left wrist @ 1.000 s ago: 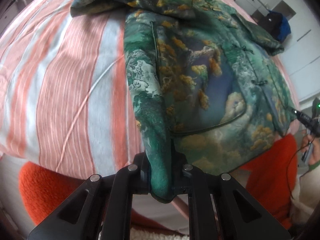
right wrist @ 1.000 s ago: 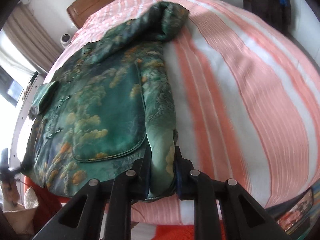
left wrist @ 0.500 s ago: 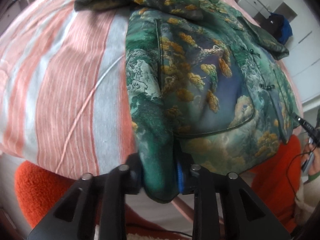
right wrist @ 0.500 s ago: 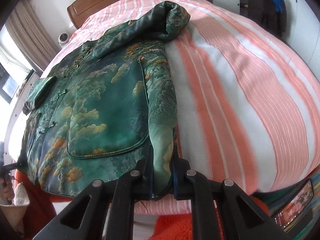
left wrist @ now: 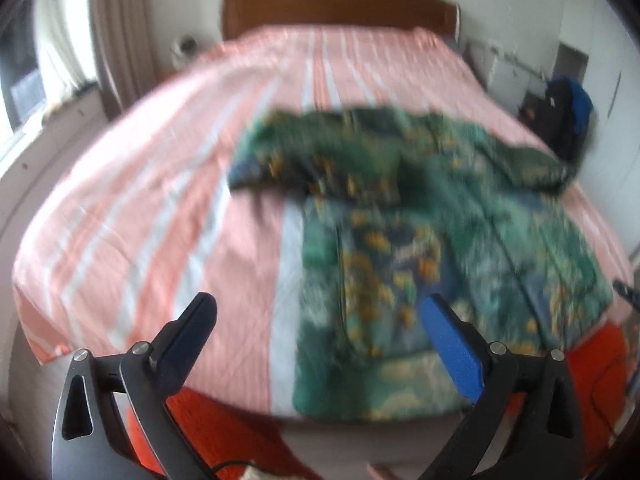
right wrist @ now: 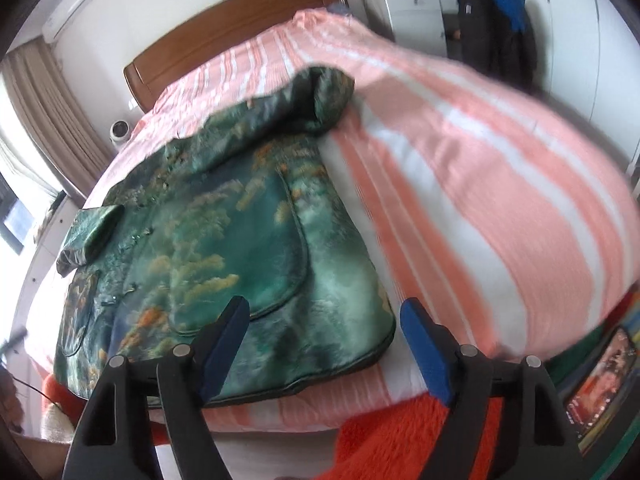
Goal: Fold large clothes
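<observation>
We are letting go of the green patterned jacket [right wrist: 224, 240] — a second ago each gripper was pinching one bottom corner of its hem, and now both sets of jaws are opening with nothing between them. The left gripper [left wrist: 320, 320] is standing spread wide and looking down the whole bed from above, its view blurred, while the right gripper [right wrist: 324, 320] is hovering just off the near right corner of the hem, pads clear of the cloth. The jacket is lying front up on the striped bedspread [right wrist: 480, 184], close to the near edge of the bed, its hem toward us and its collar toward the wooden headboard [left wrist: 340, 8]; both sleeves are lying folded or bunched near the shoulders, one sleeve end [right wrist: 88, 232] resting on the chest. We are reading this as the end of a spreading step: the body is looking flat and squared, so the garment is laid out but not yet folded. Next we are probably needing fresh grips on a side or the sleeves to begin the first fold — most of the task is remaining.
</observation>
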Demonstrator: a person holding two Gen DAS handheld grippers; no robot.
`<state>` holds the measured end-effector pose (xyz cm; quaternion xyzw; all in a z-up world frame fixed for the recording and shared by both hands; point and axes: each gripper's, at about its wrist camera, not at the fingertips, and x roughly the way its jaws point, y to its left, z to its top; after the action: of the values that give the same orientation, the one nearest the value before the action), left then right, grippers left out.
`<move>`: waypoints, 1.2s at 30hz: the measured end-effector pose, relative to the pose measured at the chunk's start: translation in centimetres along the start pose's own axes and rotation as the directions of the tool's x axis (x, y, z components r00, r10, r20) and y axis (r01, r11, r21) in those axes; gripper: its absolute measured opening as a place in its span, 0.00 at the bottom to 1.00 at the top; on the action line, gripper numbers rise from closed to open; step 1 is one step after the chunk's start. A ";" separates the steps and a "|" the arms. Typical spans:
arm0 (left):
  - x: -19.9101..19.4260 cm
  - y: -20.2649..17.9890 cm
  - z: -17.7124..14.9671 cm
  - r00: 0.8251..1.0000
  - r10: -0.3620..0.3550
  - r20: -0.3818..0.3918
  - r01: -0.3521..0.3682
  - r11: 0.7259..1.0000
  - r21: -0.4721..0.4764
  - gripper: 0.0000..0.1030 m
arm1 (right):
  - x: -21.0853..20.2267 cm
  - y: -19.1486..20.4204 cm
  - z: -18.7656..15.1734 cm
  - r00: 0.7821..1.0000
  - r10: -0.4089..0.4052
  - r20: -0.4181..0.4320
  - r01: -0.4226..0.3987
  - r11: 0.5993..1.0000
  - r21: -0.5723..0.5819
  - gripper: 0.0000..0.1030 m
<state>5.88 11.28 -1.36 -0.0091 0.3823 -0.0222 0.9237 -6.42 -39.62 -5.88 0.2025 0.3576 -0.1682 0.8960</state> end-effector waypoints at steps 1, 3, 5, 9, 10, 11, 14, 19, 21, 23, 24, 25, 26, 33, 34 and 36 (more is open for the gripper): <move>-0.7 -0.3 0.6 0.998 0.012 0.069 -0.011 1.000 -0.006 0.99 | -0.6 0.7 -0.2 1.000 -0.011 0.021 0.011 1.000 -0.019 0.77; -1.5 -0.7 1.1 0.991 0.010 0.130 -0.010 1.000 0.001 0.99 | -2.4 3.1 -0.7 0.997 -0.025 0.076 0.030 0.997 -0.074 0.82; -1.5 -1.6 1.5 0.990 -0.010 0.142 0.007 1.000 0.025 1.00 | -3.6 5.1 -1.1 0.993 -0.021 0.116 0.035 0.992 -0.121 0.87; -0.3 -3.4 0.7 0.996 -0.071 0.063 0.067 0.996 0.062 1.00 | -5.2 9.1 -1.9 0.988 0.035 0.152 0.000 0.975 -0.221 0.87; 0.0 -3.8 0.2 0.995 -0.086 0.042 0.083 0.994 0.065 1.00 | -5.5 10.0 -2.2 0.987 0.058 0.153 -0.019 0.969 -0.245 0.88; 0.3 -4.2 -0.2 0.995 -0.098 0.033 0.095 0.993 0.070 1.00 | -5.6 10.8 -2.4 0.986 0.078 0.151 -0.036 0.965 -0.260 0.88; 0.8 -5.9 -1.7 0.990 -0.138 -0.003 0.138 0.984 0.109 0.99 | -5.9 12.9 -3.4 0.981 0.134 0.138 -0.086 0.946 -0.312 0.88; 0.0 -6.9 -0.7 0.991 -0.134 0.007 0.129 0.964 0.232 0.99 | -5.4 15.3 -5.4 0.980 0.169 0.109 -0.112 0.908 -0.405 0.88; 0.0 -6.7 1.1 0.991 -0.121 0.049 0.100 0.942 0.319 0.99 | -5.0 15.7 -5.8 0.980 0.180 0.089 -0.128 0.901 -0.416 0.88; 1.2 -6.6 3.1 0.992 -0.115 0.045 0.087 0.912 0.401 0.99 | -4.9 15.8 -6.1 0.977 0.196 0.080 -0.147 0.899 -0.412 0.89; 2.3 -6.7 4.1 0.994 -0.108 0.033 0.083 0.892 0.444 0.99 | -4.9 15.8 -6.3 0.976 0.202 0.078 -0.154 0.900 -0.407 0.88; 3.8 -7.1 4.9 0.994 -0.107 0.004 0.091 0.864 0.495 0.99 | -4.9 15.9 -6.3 0.976 0.203 0.078 -0.155 0.902 -0.404 0.89; 5.1 -7.5 5.3 0.994 -0.103 -0.020 0.098 0.839 0.536 0.99 | -4.8 15.9 -6.4 0.976 0.203 0.077 -0.156 0.903 -0.400 0.89; 19.4 -10.7 6.1 0.991 0.089 -0.099 0.002 0.734 0.679 0.99 | -5.1 15.8 -6.8 0.978 0.198 0.069 -0.157 0.909 -0.386 0.88; 21.1 -10.8 6.4 0.989 0.121 -0.090 -0.031 0.748 0.663 0.93 | -5.2 15.9 -6.8 0.978 0.195 0.069 -0.154 0.909 -0.388 0.88; 22.3 -9.7 7.4 0.987 0.083 -0.141 0.016 0.810 0.586 0.54 | -5.4 15.8 -7.0 0.980 0.187 0.068 -0.147 0.909 -0.391 0.88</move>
<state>26.52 0.50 -11.54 0.2840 0.4297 -0.1231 0.8483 -7.08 -21.79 -2.80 0.0441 0.3177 -0.0279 0.9467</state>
